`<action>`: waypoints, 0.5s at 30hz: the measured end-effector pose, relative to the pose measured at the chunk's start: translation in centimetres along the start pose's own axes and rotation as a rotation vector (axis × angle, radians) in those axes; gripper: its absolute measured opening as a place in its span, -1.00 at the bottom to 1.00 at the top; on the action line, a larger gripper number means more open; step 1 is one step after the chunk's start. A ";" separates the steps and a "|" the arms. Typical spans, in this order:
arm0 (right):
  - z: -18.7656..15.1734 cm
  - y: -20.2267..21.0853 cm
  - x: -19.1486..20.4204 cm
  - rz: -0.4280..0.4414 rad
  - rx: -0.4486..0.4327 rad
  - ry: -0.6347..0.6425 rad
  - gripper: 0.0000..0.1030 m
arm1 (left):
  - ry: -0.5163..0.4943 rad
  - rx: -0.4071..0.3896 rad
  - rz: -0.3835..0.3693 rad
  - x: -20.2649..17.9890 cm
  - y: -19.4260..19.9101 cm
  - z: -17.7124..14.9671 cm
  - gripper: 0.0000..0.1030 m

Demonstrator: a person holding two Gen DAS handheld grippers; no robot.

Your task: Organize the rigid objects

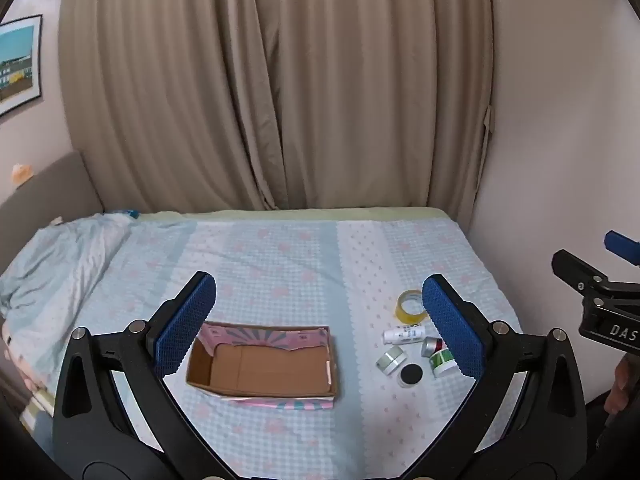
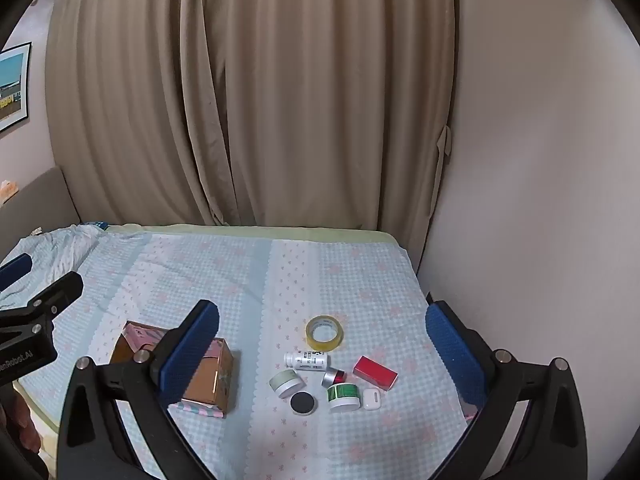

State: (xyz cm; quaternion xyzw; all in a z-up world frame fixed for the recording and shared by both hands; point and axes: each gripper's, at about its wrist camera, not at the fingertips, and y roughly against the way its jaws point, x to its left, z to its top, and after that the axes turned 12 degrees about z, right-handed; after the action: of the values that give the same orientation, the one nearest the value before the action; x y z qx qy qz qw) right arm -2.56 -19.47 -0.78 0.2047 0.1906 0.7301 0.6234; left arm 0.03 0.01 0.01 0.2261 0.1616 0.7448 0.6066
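An open cardboard box [image 1: 264, 364] [image 2: 208, 376] lies on the bed, empty inside. To its right sits a cluster of small items: a yellow tape roll [image 2: 324, 333] [image 1: 411, 304], a white bottle [image 2: 306, 360] lying down, a pale green jar [image 2: 285, 383], a black-lidded jar [image 2: 302, 403], a green-labelled jar [image 2: 343, 396], a silver and red tube [image 2: 334, 377], a red box [image 2: 375, 372] and a white earbud case [image 2: 371, 399]. My left gripper [image 1: 320, 320] is open above the box. My right gripper [image 2: 322, 344] is open above the cluster.
The bed [image 2: 240, 272] has a blue checked sheet, with a crumpled blanket [image 1: 60, 264] at the left. Beige curtains [image 1: 276, 88] hang behind it and a wall [image 2: 540, 160] borders its right side. A framed picture [image 1: 20, 64] hangs at the left.
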 end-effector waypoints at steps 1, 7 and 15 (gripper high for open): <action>0.0 0.0 0.0 0.006 0.002 -0.010 0.99 | 0.000 0.001 0.014 0.0 -0.1 0.1 0.99; 0.1 -0.1 -0.1 0.005 0.015 -0.003 0.99 | 0.001 -0.007 0.033 -1.0 -0.4 0.5 0.99; -0.1 -0.9 0.4 0.015 0.015 0.011 0.99 | 0.017 -0.010 0.026 -0.4 -0.5 0.5 0.99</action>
State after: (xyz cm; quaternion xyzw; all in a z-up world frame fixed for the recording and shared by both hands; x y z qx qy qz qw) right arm -1.96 -18.96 -1.31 0.2067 0.1982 0.7346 0.6151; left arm 0.80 -0.33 0.11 0.2188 0.1599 0.7553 0.5968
